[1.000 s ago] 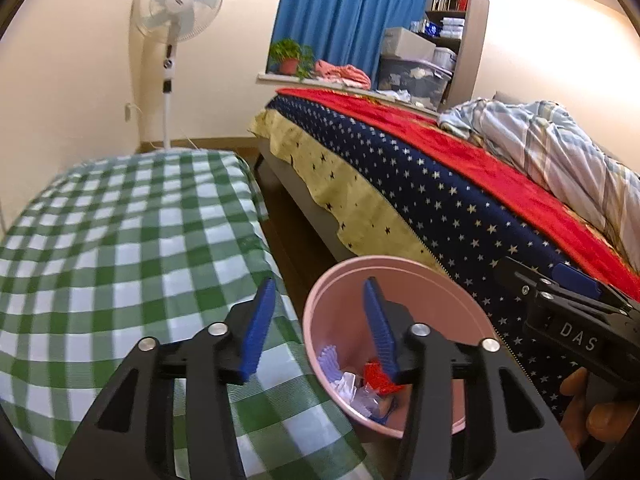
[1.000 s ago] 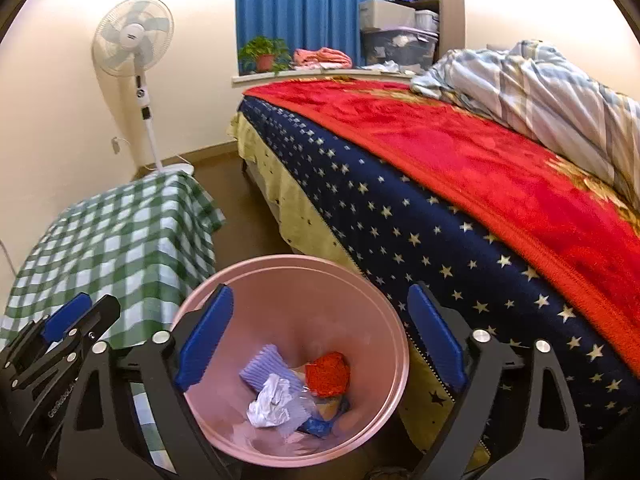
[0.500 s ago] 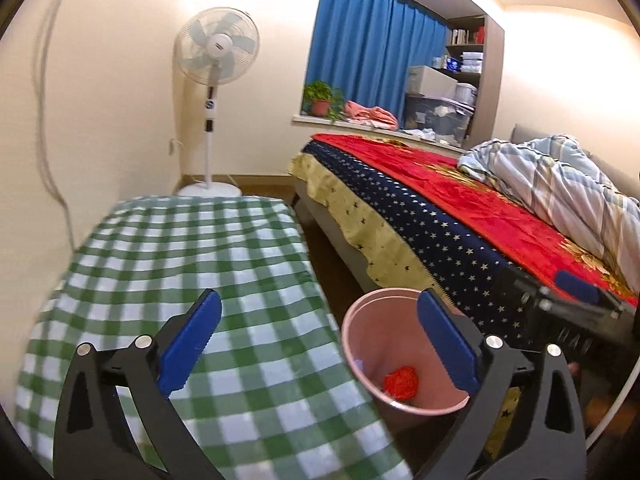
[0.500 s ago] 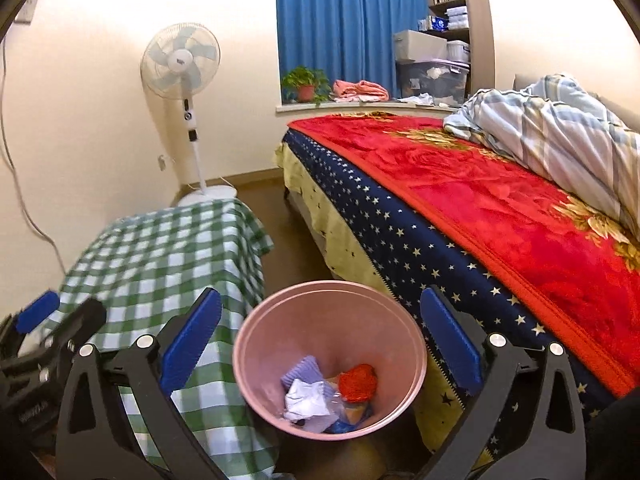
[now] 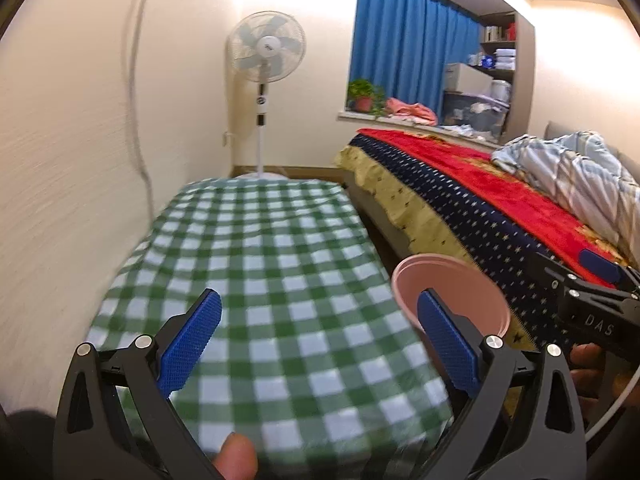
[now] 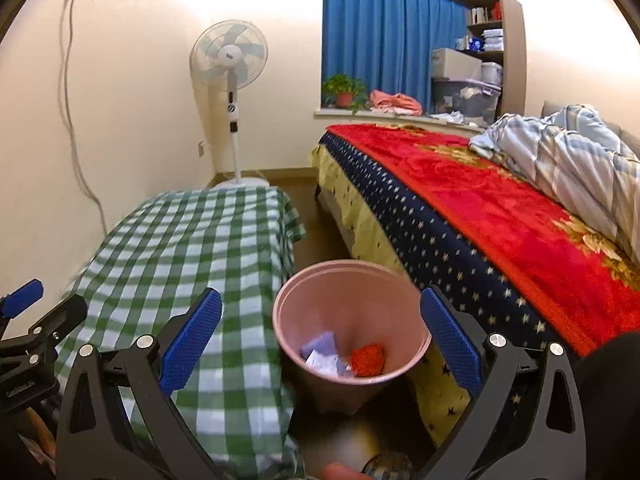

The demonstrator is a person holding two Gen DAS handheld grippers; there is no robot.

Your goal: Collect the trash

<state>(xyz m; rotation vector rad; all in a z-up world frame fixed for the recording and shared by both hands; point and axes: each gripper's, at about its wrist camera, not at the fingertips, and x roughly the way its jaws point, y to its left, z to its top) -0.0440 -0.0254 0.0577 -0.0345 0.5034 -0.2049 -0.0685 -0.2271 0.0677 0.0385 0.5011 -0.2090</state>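
Observation:
A pink trash bin [image 6: 352, 300] stands on the floor between the checked table and the bed. It holds a red crumpled piece [image 6: 368, 360], a lilac piece [image 6: 320, 344] and white paper [image 6: 324, 362]. The bin's rim also shows in the left wrist view [image 5: 448, 276]. My left gripper [image 5: 320, 340] is open and empty above the green checked tablecloth [image 5: 272, 264]. My right gripper [image 6: 320, 340] is open and empty, held back above the bin. The right gripper shows at the right of the left view [image 5: 596, 284], the left gripper at the left of the right view [image 6: 24, 320].
A bed with a red and star-patterned cover [image 6: 500, 216] and a striped duvet [image 6: 568, 152] fills the right. A standing fan [image 6: 232, 64] is at the far wall. A cable [image 6: 76, 152] hangs down the left wall. A narrow floor strip runs between table and bed.
Both grippers have pulled up and back from the bin, which looks smaller and lower. The left gripper has opened wide and swung left over the table.

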